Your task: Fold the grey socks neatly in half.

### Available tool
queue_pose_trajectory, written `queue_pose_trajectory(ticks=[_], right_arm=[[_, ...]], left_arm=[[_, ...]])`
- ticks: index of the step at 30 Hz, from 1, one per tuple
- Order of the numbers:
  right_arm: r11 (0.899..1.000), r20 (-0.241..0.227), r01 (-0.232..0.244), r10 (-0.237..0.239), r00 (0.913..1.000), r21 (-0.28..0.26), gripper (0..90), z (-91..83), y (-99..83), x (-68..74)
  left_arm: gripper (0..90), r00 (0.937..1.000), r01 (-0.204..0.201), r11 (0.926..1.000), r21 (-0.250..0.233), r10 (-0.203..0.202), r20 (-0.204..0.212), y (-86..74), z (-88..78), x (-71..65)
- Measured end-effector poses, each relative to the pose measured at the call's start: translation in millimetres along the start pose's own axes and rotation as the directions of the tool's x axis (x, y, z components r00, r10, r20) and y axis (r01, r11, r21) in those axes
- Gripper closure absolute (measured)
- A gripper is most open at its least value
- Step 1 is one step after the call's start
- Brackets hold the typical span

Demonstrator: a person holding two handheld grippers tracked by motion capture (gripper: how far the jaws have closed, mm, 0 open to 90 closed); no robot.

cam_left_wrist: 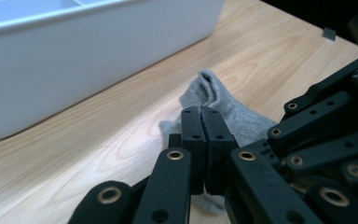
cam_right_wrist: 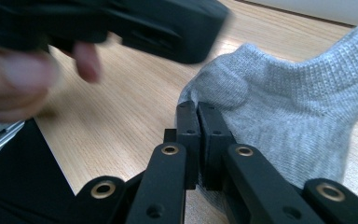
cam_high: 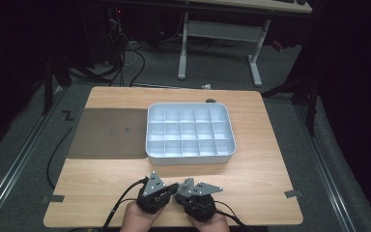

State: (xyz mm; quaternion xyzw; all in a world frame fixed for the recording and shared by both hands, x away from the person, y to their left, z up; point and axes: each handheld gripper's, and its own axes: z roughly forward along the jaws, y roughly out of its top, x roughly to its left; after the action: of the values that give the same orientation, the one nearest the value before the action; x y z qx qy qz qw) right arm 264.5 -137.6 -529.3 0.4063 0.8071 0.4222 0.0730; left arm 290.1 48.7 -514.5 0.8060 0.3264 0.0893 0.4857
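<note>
Two hands come in at the table's (cam_high: 251, 193) six o'clock edge, each with a gripper, the two nearly touching. A grey sock (cam_high: 187, 183) lies bunched between them, at six o'clock from the white tray (cam_high: 191, 157).

The left gripper (cam_high: 172, 189) points toward three o'clock. In its own view its jaws are pressed together over the sock (cam_left_wrist: 233, 116); whether cloth is caught between them I cannot tell.

The right gripper (cam_high: 183, 192) points toward nine o'clock. Its jaws are also together, their tips at the sock's (cam_right_wrist: 298, 112) folded edge, and again I cannot tell whether they pinch it.

A dark mat (cam_high: 108, 133) lies at nine o'clock from the tray.
</note>
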Motion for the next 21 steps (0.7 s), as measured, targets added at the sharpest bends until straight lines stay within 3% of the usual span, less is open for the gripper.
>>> queue_pose_trajectory(ticks=[6, 7, 9, 11, 13, 14, 17, 21], right_arm=[[1.000, 0.013, 0.023, -0.023, 0.9996, 0.002, 87.4, -0.2, 0.4, 1.9], [1.000, 0.001, 0.027, -0.027, 0.9996, 0.000, 80.6, -3.2, 1.5, 2.3], [1.000, -0.002, 0.029, -0.030, 0.9996, -0.011, 80.5, -6.8, 2.1, 2.5], [0.997, -0.001, 0.029, -0.029, 0.9996, -0.069, 80.5, -23.6, 5.8, 2.7], [0.995, 0.014, 0.033, -0.032, 0.9994, -0.094, 81.1, -30.5, 7.7, 1.8], [0.992, 0.076, 0.039, -0.029, 0.9967, -0.123, 83.7, -41.4, 10.8, -4.2], [0.995, 0.111, 0.003, 0.008, 0.9938, -0.102, 83.4, -40.0, 8.7, -17.1], [0.997, 0.124, 0.009, 0.001, 0.9922, -0.075, 82.4, -31.6, 3.2, -20.3]], left_arm=[[90.0, 0.9998, -0.007, 0.9990, 0.045, 0.008, -0.018, -6.0, 13.3, 3.9], [90.0, 0.9998, -0.007, 0.9989, 0.045, 0.008, -0.021, -6.1, 13.6, 4.0], [90.0, 0.9997, -0.005, 0.9989, 0.046, 0.006, -0.025, -6.1, 14.0, 4.3], [90.0, 0.9997, -0.005, 0.9989, 0.046, 0.006, -0.023, -6.4, 14.1, 4.2], [90.0, 0.9997, -0.004, 0.9989, 0.046, 0.005, -0.024, -6.5, 14.1, 4.2], [90.0, 0.9997, -0.002, 0.9990, 0.044, 0.003, -0.023, -6.5, 14.1, 4.0], [90.0, 0.9997, -0.002, 0.9990, 0.045, 0.003, -0.024, -6.7, 14.2, 4.3], [90.0, 0.9997, -0.001, 0.9990, 0.045, 0.002, -0.024, -7.2, 14.9, 4.6]])
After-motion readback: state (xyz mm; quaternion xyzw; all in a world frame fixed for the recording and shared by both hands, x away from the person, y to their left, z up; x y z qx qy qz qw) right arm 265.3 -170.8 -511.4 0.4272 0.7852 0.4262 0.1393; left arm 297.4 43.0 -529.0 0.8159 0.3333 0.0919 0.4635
